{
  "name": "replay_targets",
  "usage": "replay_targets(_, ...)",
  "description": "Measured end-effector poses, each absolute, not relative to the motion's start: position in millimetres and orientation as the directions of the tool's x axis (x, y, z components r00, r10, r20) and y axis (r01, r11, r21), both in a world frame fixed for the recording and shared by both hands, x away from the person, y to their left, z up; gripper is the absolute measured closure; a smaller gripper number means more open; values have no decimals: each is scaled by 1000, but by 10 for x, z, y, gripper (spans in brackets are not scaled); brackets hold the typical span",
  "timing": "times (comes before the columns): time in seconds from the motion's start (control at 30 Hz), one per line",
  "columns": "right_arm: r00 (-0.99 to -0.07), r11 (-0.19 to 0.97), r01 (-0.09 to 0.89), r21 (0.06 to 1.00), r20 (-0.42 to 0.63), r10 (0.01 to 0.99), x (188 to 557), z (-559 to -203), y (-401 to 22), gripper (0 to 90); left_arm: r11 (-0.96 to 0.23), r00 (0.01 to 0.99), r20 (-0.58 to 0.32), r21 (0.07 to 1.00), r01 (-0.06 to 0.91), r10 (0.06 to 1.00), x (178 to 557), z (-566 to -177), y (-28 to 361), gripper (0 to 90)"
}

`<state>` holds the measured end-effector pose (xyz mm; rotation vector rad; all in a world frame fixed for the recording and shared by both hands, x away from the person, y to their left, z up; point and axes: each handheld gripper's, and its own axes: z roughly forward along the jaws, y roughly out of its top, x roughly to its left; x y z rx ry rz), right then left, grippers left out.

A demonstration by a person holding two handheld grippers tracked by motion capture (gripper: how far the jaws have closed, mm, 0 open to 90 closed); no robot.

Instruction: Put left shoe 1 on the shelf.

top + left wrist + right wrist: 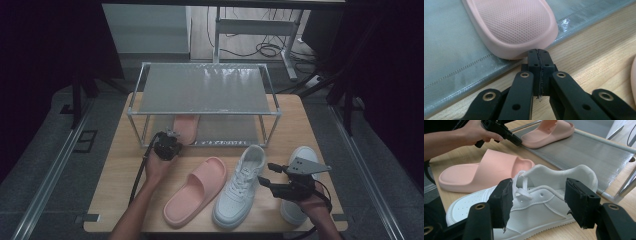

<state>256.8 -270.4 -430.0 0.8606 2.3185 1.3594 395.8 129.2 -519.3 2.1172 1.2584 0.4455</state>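
Pink foam slide sandal [516, 25], dotted footbed w/ smooth raised rim, lies on lower shelf of metal-frame shoe rack [210, 131], heel edge touching tips of left claw [538, 53], jaws together, nothing between. Right claw [537, 202] spread apart, white lace-up sneaker [529, 205] just ahead.

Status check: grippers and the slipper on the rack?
Left gripper shut, tips at slipper heel on lower shelf. Right gripper open toward white sneaker. Nothing blocking.

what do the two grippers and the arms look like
Both grippers are black with brass-coloured rivets on the jaw links. The left gripper trails a black cable; the right gripper carries a grey three-cornered plate with small holes. Its pads are rough black foam. Forearms are bare, no sleeves.
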Motion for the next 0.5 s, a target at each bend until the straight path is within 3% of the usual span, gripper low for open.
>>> replay_targets(0.5,-764,360,338,870,29,645,2570,-4299,-2715,401,-359,542,-54,695,623,838,3647,-5054,1352,900)
